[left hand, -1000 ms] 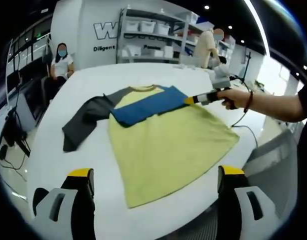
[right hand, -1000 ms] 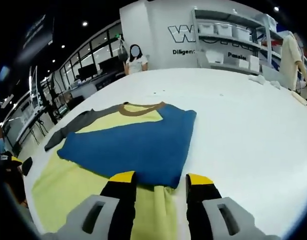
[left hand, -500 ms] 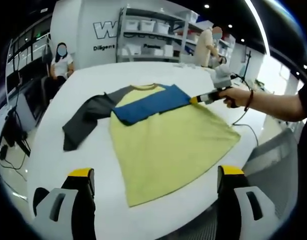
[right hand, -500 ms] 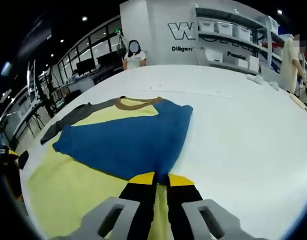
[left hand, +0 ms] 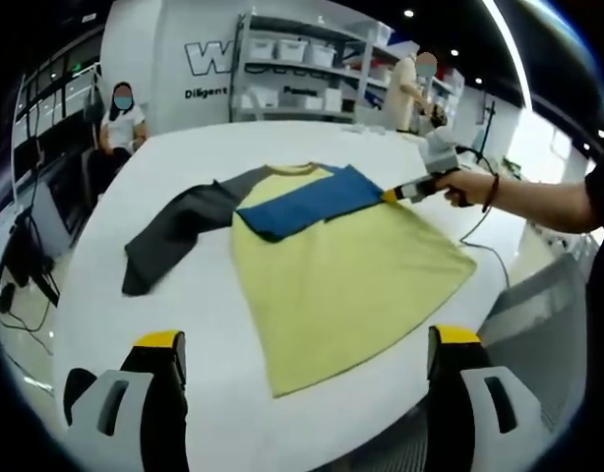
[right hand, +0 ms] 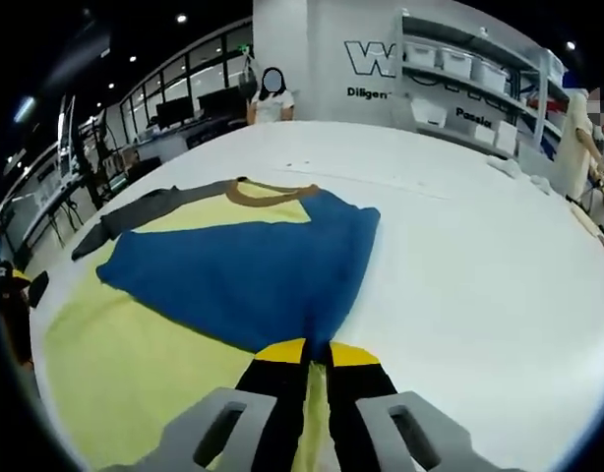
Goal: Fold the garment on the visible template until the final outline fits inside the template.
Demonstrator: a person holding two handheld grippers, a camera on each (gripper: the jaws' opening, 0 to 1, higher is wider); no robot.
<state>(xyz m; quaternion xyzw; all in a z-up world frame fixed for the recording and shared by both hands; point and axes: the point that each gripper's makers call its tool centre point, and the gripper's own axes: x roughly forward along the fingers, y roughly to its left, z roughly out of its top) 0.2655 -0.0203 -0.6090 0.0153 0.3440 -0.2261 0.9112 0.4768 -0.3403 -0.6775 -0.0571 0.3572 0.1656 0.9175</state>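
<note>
Sliding toward the right of the left gripper view since a second ago, the yellow shirt (left hand: pixel 346 280) is being dragged across the white table (left hand: pixel 135 334). At centre right of that view, the right gripper (left hand: pixel 392 195) is pinching the blue sleeve (left hand: pixel 312 202), jaws closed on its edge. Low in the right gripper view, those yellow tips are meeting on the blue cloth (right hand: pixel 248 280). At the bottom of its own view, the left gripper (left hand: pixel 302 393) is waiting with jaws wide apart, empty. Running from lower centre up to the collar, the shirt's long axis is lying nearer the right gripper.
</note>
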